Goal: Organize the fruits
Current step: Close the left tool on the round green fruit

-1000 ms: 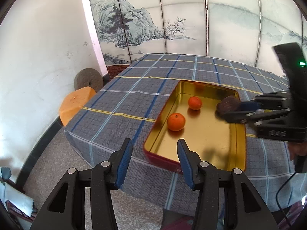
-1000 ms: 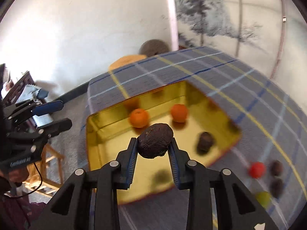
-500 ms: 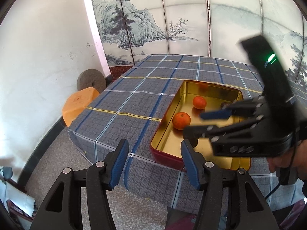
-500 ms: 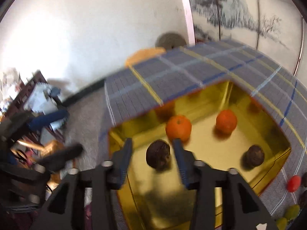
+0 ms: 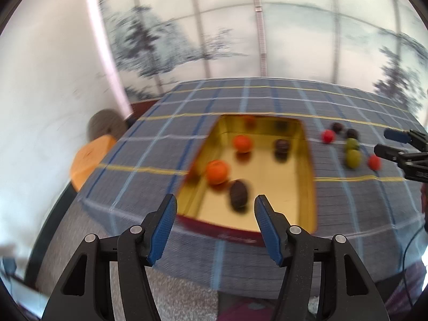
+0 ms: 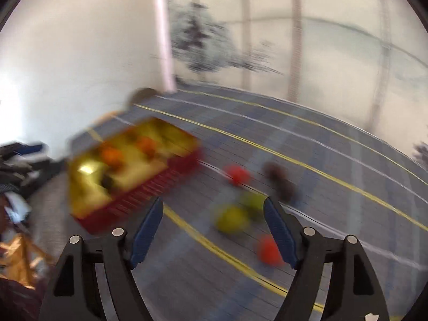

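A gold tin tray (image 5: 307, 182) with red sides sits on the checked tablecloth. It holds two oranges (image 5: 217, 171), (image 5: 242, 143) and two dark fruits (image 5: 238, 194), (image 5: 282, 145). Loose red, green and dark fruits (image 5: 353, 158) lie on the cloth right of the tray. My left gripper (image 5: 215, 227) is open and empty just before the tray's near edge. My right gripper (image 6: 212, 227) is open and empty above a yellow-green fruit (image 6: 232, 218) and a red one (image 6: 267, 248); the tray (image 6: 149, 190) is to its left. It also shows in the left wrist view (image 5: 396, 149).
An orange stool (image 5: 88, 157) and a round grey stone (image 5: 107, 123) stand by the white wall left of the table. A painted screen stands behind the table. Both views are motion-blurred.
My right gripper let go of the dark fruit in the tray, then swung right over the loose fruits. My left gripper moved closer to the tray's near edge.
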`<move>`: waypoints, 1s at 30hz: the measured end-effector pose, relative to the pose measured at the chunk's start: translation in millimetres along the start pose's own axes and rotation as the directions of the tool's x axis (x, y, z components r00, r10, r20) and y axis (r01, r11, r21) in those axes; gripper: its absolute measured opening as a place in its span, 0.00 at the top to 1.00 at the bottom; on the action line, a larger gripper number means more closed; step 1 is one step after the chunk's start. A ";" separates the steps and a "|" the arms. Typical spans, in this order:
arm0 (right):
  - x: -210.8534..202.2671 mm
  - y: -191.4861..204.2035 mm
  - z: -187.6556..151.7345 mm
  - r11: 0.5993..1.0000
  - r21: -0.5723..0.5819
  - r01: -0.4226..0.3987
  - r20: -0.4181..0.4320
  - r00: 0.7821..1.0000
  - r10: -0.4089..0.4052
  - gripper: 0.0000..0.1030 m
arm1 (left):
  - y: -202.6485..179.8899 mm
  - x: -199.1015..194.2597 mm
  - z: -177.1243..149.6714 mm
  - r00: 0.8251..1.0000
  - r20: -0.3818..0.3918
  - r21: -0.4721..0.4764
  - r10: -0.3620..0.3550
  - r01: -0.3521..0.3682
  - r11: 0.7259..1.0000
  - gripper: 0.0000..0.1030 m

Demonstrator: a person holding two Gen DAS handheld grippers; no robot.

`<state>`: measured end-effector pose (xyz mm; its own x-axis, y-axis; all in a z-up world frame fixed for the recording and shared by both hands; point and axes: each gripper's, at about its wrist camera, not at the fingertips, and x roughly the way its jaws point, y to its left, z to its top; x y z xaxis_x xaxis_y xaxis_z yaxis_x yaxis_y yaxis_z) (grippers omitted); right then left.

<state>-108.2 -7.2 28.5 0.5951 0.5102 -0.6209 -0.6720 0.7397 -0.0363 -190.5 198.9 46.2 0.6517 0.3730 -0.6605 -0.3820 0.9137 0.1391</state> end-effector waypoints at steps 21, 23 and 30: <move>-24.4 -138.1 -88.1 0.952 0.289 0.099 -0.038 0.995 -0.092 0.25 | -195.6 92.3 78.2 0.897 -0.202 0.296 -0.392 0.438 0.849 0.41; -25.7 -138.9 -88.3 0.950 0.301 0.088 -0.027 0.996 -0.084 0.25 | -203.3 106.0 78.6 0.898 -0.220 0.294 -0.381 0.433 0.852 0.41; -28.2 -136.4 -87.2 0.956 0.289 0.046 0.001 0.999 -0.048 0.22 | -223.7 149.3 75.8 0.888 -0.296 0.279 -0.351 0.432 0.858 0.42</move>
<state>-71.8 -160.7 -17.3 0.6269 0.4744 -0.6180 -0.4878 0.8575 0.1634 41.9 62.4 -27.5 0.5191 -0.0371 -0.8539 0.1362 0.9899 0.0398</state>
